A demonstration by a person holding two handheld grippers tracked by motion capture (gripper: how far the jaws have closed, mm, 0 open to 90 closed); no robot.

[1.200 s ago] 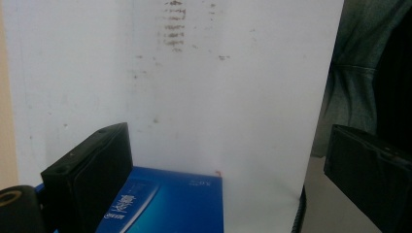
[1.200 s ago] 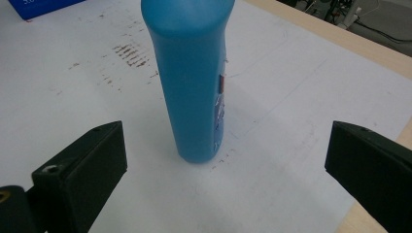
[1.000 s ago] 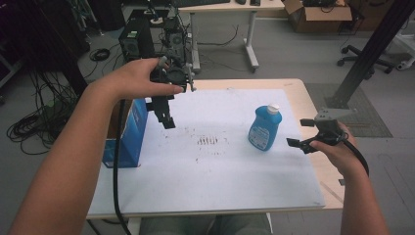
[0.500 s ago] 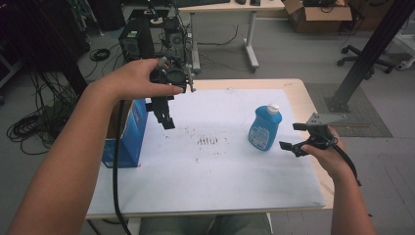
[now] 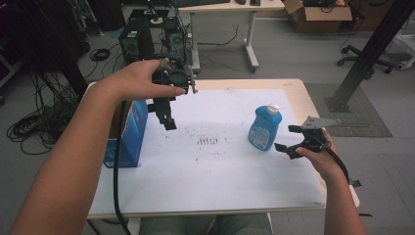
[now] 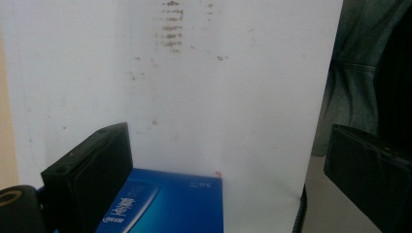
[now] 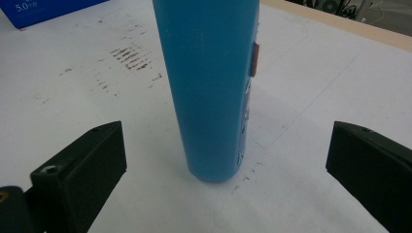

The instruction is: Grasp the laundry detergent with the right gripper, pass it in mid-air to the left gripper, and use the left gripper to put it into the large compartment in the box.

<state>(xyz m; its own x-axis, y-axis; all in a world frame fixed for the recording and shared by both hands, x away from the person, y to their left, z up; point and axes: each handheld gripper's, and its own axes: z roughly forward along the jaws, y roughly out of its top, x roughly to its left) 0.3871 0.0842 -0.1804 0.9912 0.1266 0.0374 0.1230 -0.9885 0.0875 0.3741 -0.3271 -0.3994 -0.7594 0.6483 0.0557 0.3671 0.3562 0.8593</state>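
Step in hand, as judged: approach to a grasp of the bottle (image 5: 265, 128). The bottle, blue with a white cap, stands upright on the white sheet (image 5: 215, 166) at the right of the table (image 5: 298, 87). The right hand-held gripper (image 5: 286, 140) is held just right of it, low over the sheet, jaws spread wide and empty. In the right gripper view the bottle (image 7: 210, 87) is seen between the two jaws, apart from both.

The left hand-held gripper (image 5: 169, 116) is held raised over the left part of the sheet, jaws pointing down, wide and empty. A blue box (image 5: 128, 132) stands at the left edge, below and left of it.

Next move, as judged: the right hand-held gripper is to be brought forward until the body of the bottle sits between the jaws, then closed; a tall, narrow bottle may tip if it is struck on one side first.

Hard to make out: the bottle's cap is cut off in the right gripper view; the label cannot be read. The box (image 6: 165, 204) is cropped in the left gripper view. Brown smudges (image 5: 209, 141) on the sheet are of unknown nature.
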